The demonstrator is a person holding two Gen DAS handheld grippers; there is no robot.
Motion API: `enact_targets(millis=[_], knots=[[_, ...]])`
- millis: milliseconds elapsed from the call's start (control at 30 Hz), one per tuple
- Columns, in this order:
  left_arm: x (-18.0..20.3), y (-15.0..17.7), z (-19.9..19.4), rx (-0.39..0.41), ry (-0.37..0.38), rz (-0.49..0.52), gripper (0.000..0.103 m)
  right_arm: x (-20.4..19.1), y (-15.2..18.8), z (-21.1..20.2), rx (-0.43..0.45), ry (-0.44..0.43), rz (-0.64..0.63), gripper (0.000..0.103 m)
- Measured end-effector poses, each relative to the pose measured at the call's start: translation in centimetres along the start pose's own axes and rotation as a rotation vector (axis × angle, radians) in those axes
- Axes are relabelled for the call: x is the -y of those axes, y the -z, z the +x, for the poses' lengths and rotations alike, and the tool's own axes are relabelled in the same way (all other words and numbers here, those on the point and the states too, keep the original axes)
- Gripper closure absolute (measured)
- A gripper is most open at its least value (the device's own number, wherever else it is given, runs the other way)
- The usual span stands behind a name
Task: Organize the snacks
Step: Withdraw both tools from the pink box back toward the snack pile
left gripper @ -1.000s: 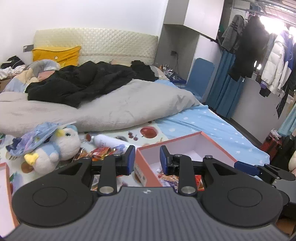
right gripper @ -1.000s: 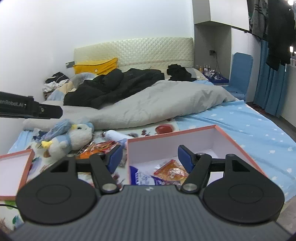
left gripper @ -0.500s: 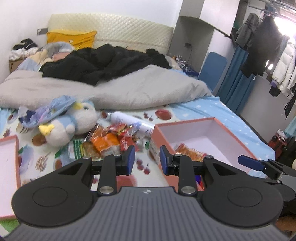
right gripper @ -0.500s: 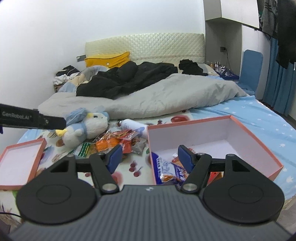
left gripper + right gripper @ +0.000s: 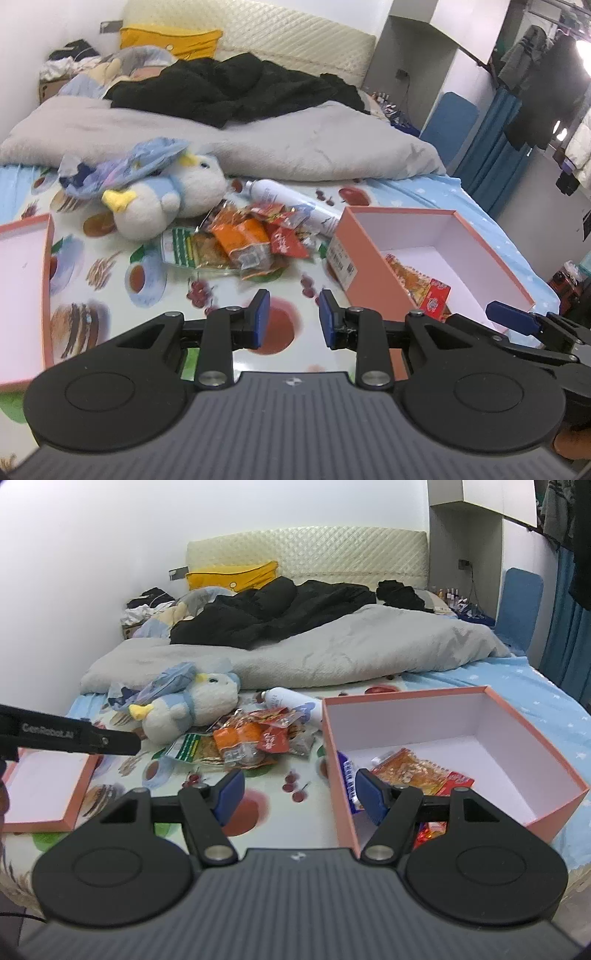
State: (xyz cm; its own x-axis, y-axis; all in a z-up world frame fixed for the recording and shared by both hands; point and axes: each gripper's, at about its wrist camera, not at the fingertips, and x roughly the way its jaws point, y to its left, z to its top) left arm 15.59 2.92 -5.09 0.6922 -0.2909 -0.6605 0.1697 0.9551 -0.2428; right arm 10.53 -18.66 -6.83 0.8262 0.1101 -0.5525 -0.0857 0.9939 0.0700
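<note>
Left wrist view: box lid point(image 5: 22, 280) at far left on bed; plush toy point(image 5: 170, 195) behind snack pile point(image 5: 243, 240); left gripper point(image 5: 293, 319) empty, jaws parted, hovering over printed sheet near pile; pink box point(image 5: 373, 273) at right, few packets inside. Right wrist view: right gripper point(image 5: 299, 794) spread wide, empty, straddling box wall.

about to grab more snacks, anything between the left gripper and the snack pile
Nothing visible does. The open left gripper faces the snack pile across bare printed sheet. The plush toy sits beyond to the left, the pink box to the right.
</note>
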Motion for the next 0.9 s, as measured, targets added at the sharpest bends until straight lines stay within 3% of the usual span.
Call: enact_targets(millis=[200,267,333,567,900], knots=[[-1.9,1.2,0.5,-0.026,-0.047,-0.029,0.069,-1.3,0.7,1.1,-0.037,-0.025,-0.016,0.034],[-2.3,1.4,0.5,-0.031,-0.064,-0.035,0.044,-1.5,0.8,1.5,-0.048,-0.029,-0.020,0.034],[-2.7,1.4,0.3,-0.020,-0.074,-0.030,0.032,-1.6,0.8,1.9,-0.055,-0.033,-0.021,0.034],[-3.4,0.7,0.4,-0.029,-0.133,-0.006,0.009,-1.8,0.3,3.5,-0.079,-0.043,-0.046,0.034],[-1.6,-2.8,-2.4,-0.020,-0.234,0.072,0.002,-1.6,-0.8,5.9,-0.101,-0.074,-0.072,0.034]])
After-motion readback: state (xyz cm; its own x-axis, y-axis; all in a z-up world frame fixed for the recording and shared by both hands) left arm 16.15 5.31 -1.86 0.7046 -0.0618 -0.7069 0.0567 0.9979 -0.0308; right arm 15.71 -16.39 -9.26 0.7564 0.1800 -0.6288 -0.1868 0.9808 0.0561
